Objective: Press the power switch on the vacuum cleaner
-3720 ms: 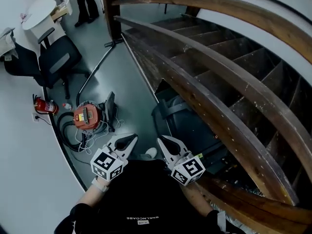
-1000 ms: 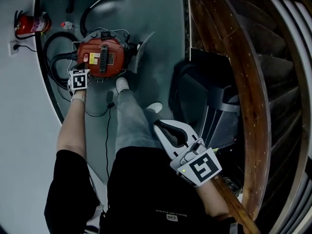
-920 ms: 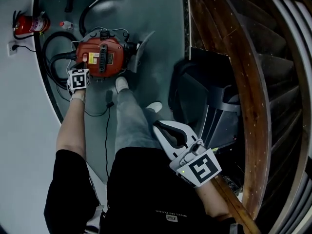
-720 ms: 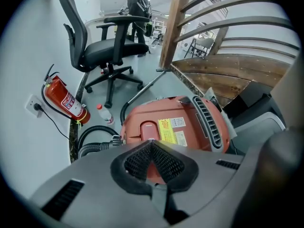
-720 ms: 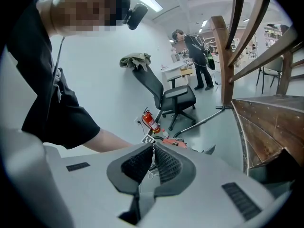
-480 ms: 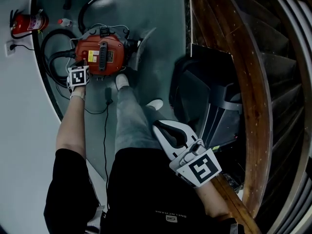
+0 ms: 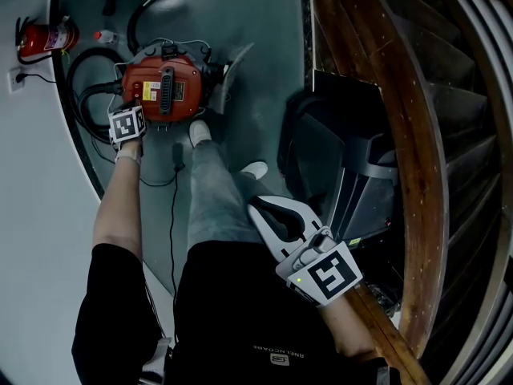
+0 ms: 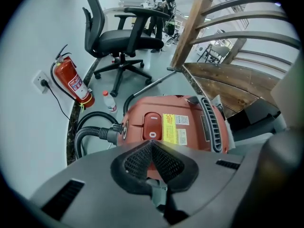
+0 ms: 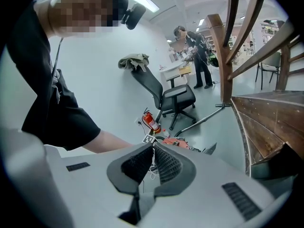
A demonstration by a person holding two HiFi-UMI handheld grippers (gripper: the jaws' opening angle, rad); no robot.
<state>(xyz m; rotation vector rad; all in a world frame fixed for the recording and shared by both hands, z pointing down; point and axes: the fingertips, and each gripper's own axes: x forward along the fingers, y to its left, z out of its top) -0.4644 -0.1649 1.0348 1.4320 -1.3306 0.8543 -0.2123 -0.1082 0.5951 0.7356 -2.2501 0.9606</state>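
Red vacuum cleaner (image 7: 164, 87) sits on the floor by the curved wall, hose (image 8: 90, 134) leaving its wall-side end. The rocker power switch (image 8: 152, 126) is on top, its long axis running away from the left tongs (image 8: 152, 144). Those are pinched together, empty, tips just short of the switch; contact with the casing is unclear. Right tongs (image 7: 255, 208) also closed, empty, by the hip. Fire extinguisher (image 8: 71, 82), bottle (image 8: 109, 101) and office chair (image 8: 121, 37) stand beyond, shoe (image 7: 200, 133) beside the vacuum.

Black short-sleeved T-shirt (image 7: 240, 311) with small white lettering low in the frame, grey trousers (image 7: 215, 199), white shoes (image 7: 199, 131), pale band at the left wrist (image 7: 127, 156), grey left gripper (image 8: 151, 142) and right gripper (image 9: 153, 147) with black ribbed pads (image 8: 166, 163), black-and-white marker cubes (image 7: 323, 277).
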